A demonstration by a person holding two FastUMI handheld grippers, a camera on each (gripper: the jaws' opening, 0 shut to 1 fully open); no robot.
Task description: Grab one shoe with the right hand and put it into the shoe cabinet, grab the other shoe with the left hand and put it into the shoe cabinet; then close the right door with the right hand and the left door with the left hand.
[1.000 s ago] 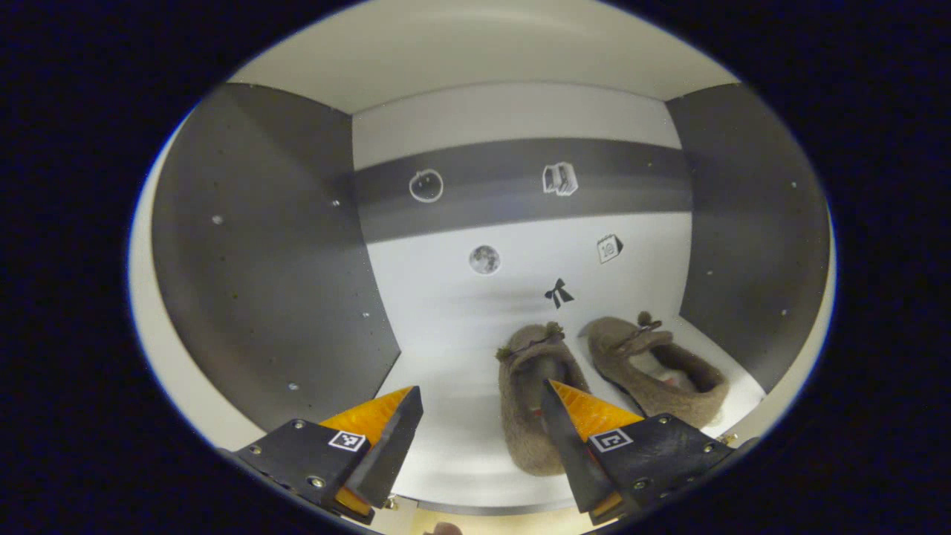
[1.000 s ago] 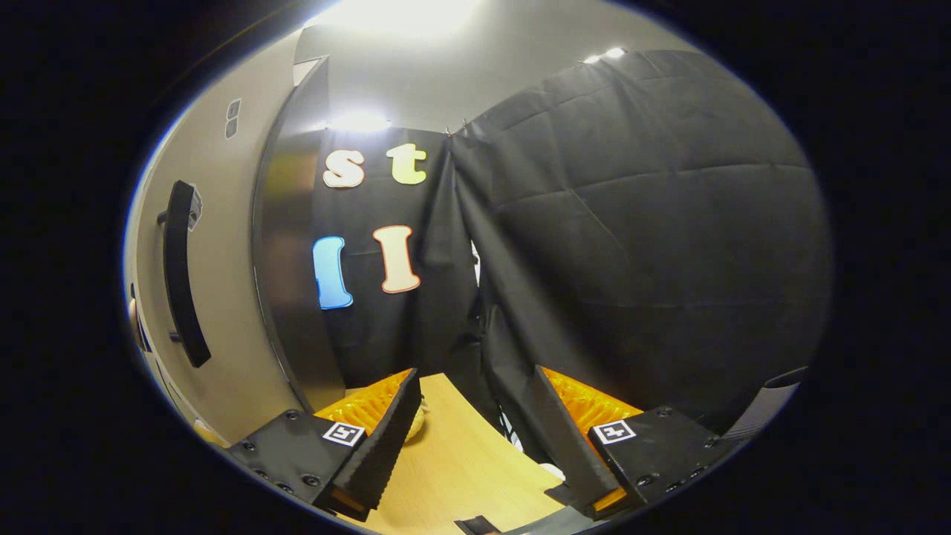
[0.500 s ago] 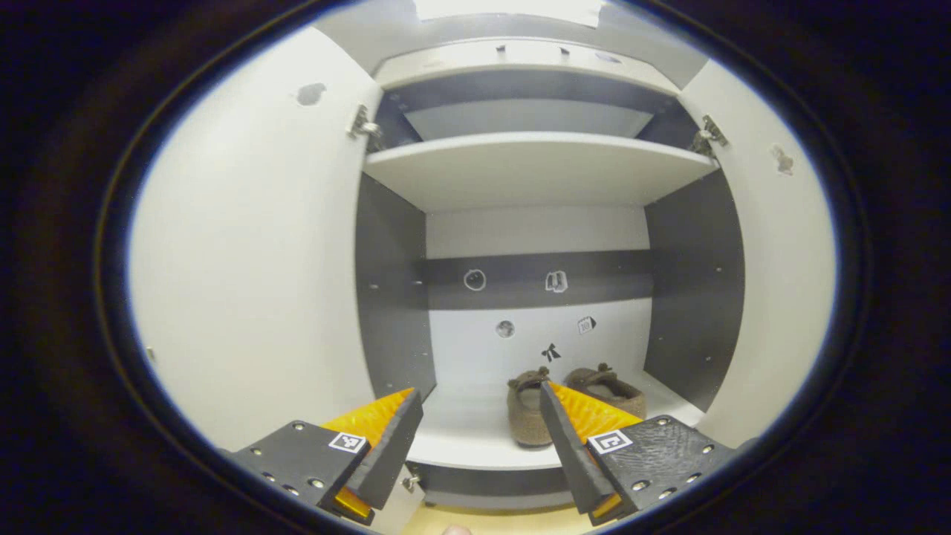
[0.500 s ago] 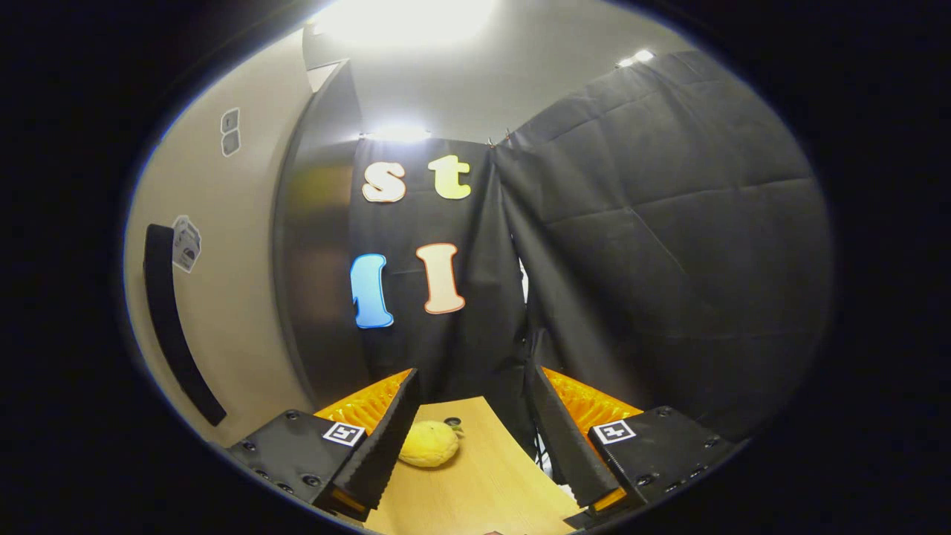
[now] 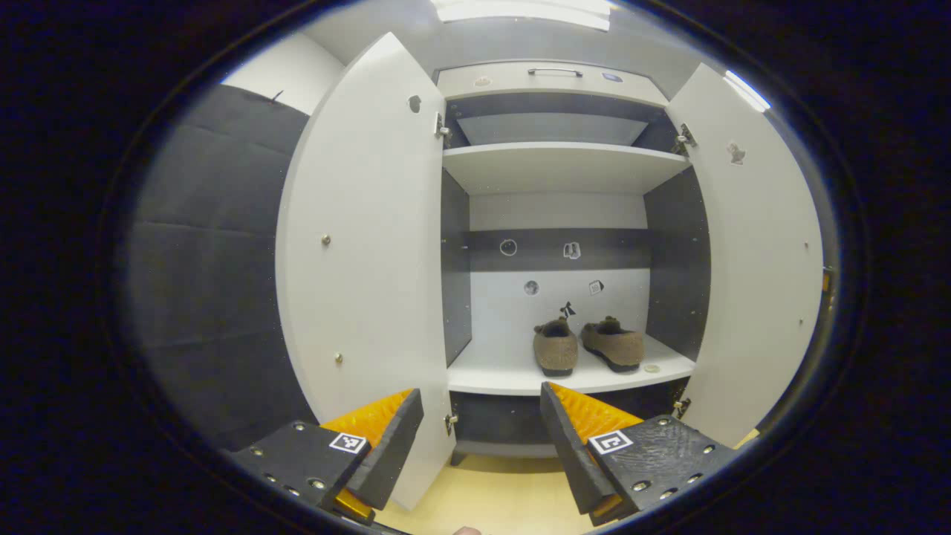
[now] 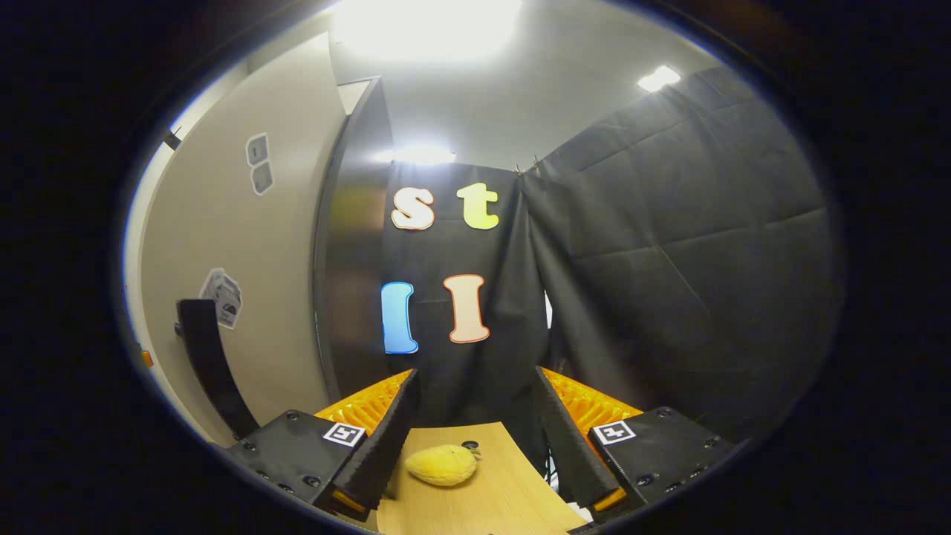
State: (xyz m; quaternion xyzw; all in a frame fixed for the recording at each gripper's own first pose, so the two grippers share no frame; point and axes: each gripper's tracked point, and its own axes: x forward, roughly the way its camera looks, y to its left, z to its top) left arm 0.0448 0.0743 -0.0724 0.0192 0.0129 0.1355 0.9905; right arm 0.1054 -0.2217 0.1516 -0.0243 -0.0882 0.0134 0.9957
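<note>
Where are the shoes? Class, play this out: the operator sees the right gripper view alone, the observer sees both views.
Observer: Both shoes sit side by side on the lower shelf of the cabinet.
Operator: Are the doors shut?
Observer: No, the left door and the right door both stand open.
Operator: Is the left gripper holding anything?
Observer: No, the left gripper is open and empty, in front of the cabinet.

Two fuzzy brown shoes (image 5: 587, 346) sit on a white shelf (image 5: 505, 374). The cabinet's doors (image 5: 368, 253) are white, its side walls dark grey. A yellow plush toy (image 6: 442, 465) lies on the pale wood counter (image 6: 490, 498).
</note>
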